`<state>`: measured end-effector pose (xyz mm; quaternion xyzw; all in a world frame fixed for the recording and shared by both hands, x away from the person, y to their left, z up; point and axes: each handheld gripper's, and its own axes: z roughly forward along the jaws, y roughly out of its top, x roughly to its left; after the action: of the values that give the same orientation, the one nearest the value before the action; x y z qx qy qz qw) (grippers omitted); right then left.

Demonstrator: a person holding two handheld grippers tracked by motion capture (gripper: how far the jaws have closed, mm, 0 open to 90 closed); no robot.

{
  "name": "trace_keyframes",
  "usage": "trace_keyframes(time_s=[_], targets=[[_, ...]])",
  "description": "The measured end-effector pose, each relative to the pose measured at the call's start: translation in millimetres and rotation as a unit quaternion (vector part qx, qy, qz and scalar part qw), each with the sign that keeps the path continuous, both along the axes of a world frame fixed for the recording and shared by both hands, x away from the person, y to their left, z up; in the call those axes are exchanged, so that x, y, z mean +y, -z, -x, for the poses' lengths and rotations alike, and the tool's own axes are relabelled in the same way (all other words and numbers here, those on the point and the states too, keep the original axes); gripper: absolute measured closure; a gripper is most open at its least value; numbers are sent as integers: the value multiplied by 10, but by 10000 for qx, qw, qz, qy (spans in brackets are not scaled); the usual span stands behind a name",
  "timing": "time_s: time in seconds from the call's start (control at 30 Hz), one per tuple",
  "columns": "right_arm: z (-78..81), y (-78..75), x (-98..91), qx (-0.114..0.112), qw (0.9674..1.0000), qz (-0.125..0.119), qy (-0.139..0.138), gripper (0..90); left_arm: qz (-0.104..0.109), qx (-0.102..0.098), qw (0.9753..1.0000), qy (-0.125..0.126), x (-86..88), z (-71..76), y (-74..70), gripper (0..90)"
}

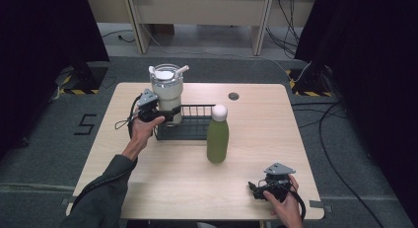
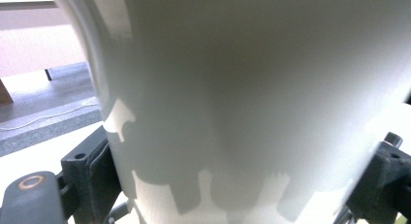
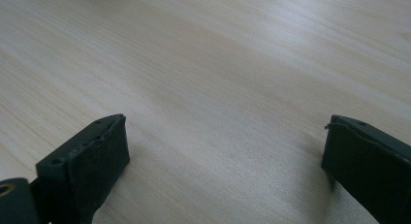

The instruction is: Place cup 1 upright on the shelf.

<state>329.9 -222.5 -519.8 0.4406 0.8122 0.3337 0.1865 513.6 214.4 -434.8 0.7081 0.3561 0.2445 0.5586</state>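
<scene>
Cream-white, smooth, tall lidded tumbler (image 1: 167, 92), upper left of frame, looks heavy and slippery; left gripper (image 1: 165, 114) clamps its lower body. Right gripper (image 1: 256, 188) rests spread.

one tumbler (image 1: 166, 92), one bottle (image 1: 217, 134), one rack (image 1: 193, 123)

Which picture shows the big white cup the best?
The high view: the whole white cup stands at the rack's left end, lid and straw visible. The left gripper view gives just its blurry wall between the tongs. The right gripper view looks at table.
</scene>
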Motion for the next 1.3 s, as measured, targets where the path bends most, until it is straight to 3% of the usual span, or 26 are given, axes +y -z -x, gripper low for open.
trace_keyframes(time_s=[0.97, 1.07, 1.3], targets=[[0, 0, 0, 0, 10000, -1, -2, 30, 82, 78, 9999, -81, 29, -20, 222, 104], [-1, 1, 0, 1, 10000, -2, -5, 30, 150, 47, 9998, -99, 43, -14, 239, 104], [-1, 1, 0, -1, 10000, -1, -7, 30, -17, -194, 9997, -111, 16, 51, 278, 102]])
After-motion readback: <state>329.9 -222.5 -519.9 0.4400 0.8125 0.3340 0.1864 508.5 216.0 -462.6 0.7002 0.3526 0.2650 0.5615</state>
